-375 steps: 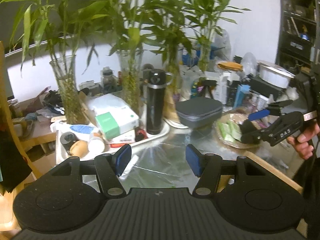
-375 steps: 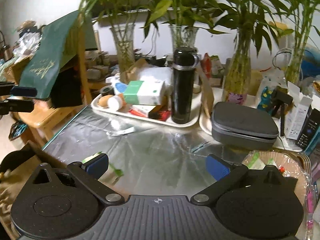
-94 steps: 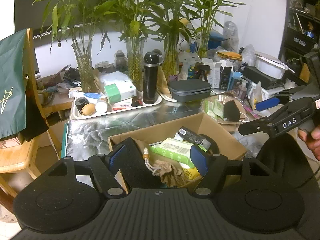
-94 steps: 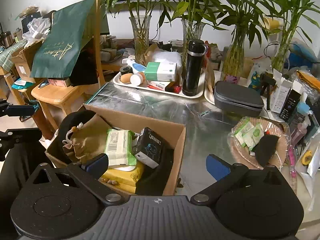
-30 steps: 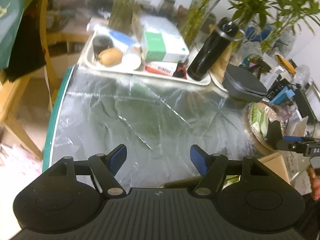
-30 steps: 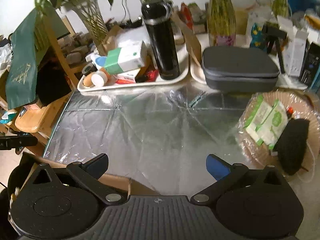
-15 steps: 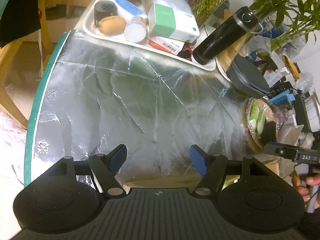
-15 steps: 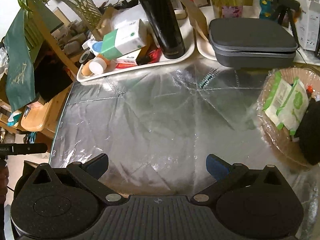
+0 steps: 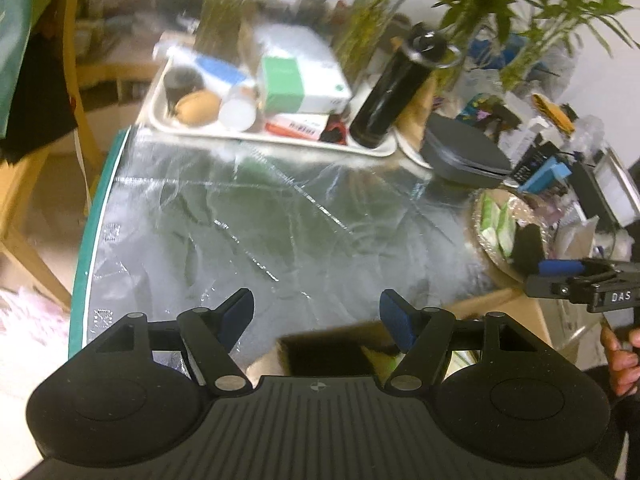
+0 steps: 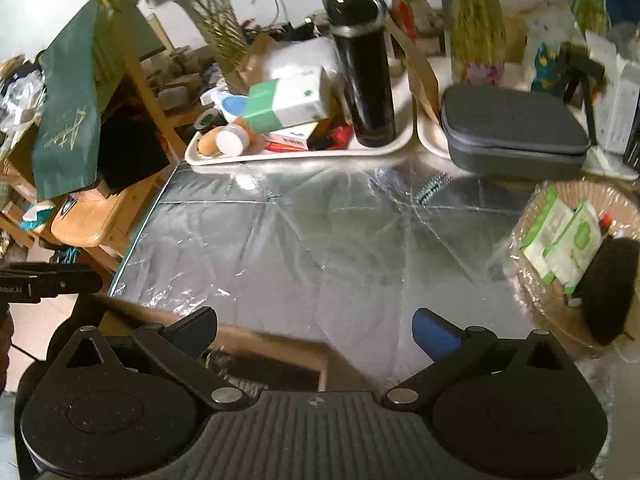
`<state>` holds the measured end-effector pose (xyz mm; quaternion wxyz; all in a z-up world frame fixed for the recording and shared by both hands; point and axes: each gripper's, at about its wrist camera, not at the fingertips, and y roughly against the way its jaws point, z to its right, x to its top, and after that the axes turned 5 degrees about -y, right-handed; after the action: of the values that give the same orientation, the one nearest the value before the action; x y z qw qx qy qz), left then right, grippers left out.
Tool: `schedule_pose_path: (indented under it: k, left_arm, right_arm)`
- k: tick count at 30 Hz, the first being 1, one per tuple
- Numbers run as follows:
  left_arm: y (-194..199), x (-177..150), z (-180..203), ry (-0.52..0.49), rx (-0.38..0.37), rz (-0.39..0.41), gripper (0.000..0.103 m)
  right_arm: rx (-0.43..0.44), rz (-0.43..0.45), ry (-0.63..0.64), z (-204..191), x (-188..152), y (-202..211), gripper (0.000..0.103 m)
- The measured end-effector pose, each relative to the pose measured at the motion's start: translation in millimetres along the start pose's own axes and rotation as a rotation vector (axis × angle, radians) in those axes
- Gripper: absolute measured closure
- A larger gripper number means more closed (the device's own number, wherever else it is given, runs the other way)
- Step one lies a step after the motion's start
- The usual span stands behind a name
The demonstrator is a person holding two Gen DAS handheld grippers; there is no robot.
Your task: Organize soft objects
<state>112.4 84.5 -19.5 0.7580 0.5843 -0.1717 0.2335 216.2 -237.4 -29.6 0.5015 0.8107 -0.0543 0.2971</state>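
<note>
Each handheld gripper is matte black plastic. The left gripper, filling the lower part of its own view, has a ribbed central deck with a small round crosshair mark, two broad round discs at the lower corners, triangular cut-outs, and silver pivot screws on angled finger links tipped with blue pads. The right gripper has the same build. At the right edge of the left view, its side bears white "DAS" lettering. At the left edge of the right view, the other tool reads "Robot.AI".
</note>
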Motion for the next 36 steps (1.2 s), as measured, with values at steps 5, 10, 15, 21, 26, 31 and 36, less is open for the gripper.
schedule_pose_path:
  k: [5,10,15,21,26,31,36]
  left_arm:
    - [18,-13,22,-0.066,0.052,0.043,0.034]
    - [37,-29,41,-0.109,0.091,0.083,0.033]
    - [54,-47,60,-0.140,0.133,0.108,0.033]
    - [66,-69,79,-0.163,0.200,0.127,0.033]
    - [72,-88,87,-0.160,0.232,0.126,0.028]
    - [74,-105,93,-0.176,0.226,0.103,0.021]
    - [77,-123,95,-0.166,0.188,0.072,0.008]
  right_arm:
    - [-0.029,0.024,0.068,-17,-18,18,0.000]
    - [-0.040,0.023,0.121,-32,-37,30,0.000]
    - [-0.067,0.028,0.169,-47,-56,41,0.000]
    - [-0.105,0.037,0.223,-59,-80,54,0.000]
    - [-0.115,0.042,0.244,-65,-100,63,0.000]
    - [-0.117,0.039,0.265,-69,-118,67,0.000]
    - [-0.113,0.040,0.283,-71,-131,72,0.000]
